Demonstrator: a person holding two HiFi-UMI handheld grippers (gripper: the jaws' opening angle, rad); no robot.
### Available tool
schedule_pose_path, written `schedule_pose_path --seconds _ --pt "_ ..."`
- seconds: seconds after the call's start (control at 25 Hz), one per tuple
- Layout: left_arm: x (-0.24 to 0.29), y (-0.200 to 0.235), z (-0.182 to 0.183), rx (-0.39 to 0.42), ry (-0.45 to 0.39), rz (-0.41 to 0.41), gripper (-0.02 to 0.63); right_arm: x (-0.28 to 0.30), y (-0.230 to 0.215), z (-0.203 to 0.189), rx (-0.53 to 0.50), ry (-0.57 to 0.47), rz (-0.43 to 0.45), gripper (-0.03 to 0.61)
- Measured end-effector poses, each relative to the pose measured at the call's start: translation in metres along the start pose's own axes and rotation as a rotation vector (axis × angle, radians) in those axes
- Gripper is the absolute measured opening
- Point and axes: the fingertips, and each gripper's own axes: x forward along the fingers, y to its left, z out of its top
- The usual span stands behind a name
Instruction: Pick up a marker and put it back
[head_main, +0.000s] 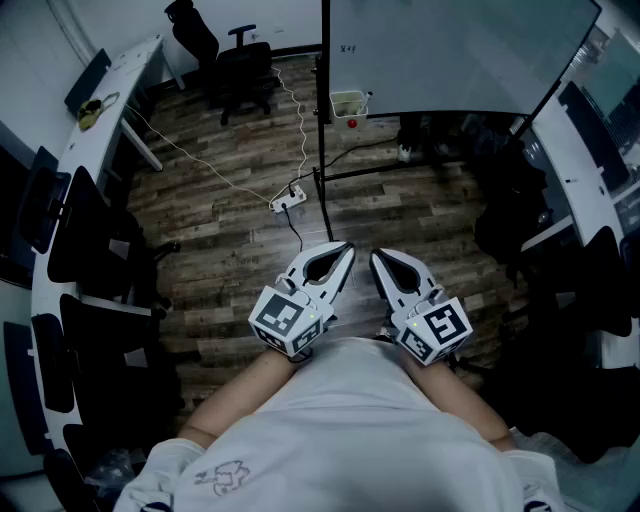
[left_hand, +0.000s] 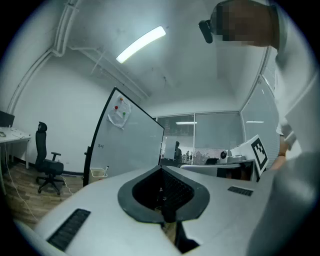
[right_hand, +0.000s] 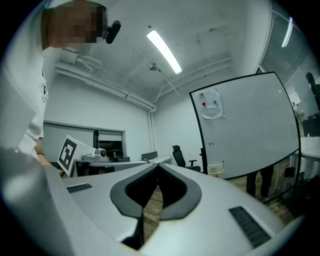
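Note:
A whiteboard (head_main: 460, 50) on a black stand is ahead of me across the wood floor. A small white basket (head_main: 347, 103) hangs at its lower left corner, with a marker (right_hand: 222, 164) sticking up out of it. The same basket (left_hand: 98, 172) shows in the left gripper view. My left gripper (head_main: 345, 250) and right gripper (head_main: 378, 257) are held side by side close to my body, far from the board. Both point forward, and each is shut with nothing between its fingers. The right gripper's marker cube (left_hand: 259, 149) appears in the left gripper view.
A power strip (head_main: 288, 200) and its white cable lie on the floor between me and the board. Black office chairs (head_main: 240, 65) stand at the back left. Desks (head_main: 100, 110) run along the left and right sides. A person's legs (right_hand: 265, 182) show beside the board.

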Motion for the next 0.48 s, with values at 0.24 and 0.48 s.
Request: schedule_pose_path --seconds 0.24,0.48 --pt "0.003 -0.007 0.000 0.005 -0.004 -0.007 0.005 -0.007 -0.003 0.001 -0.001 -0.006 0.000 0.011" --pt "0.016 -0.012 -0.002 0.000 0.001 0.001 0.005 -0.014 -0.015 0.003 -0.003 -0.004 -0.004 0.011"
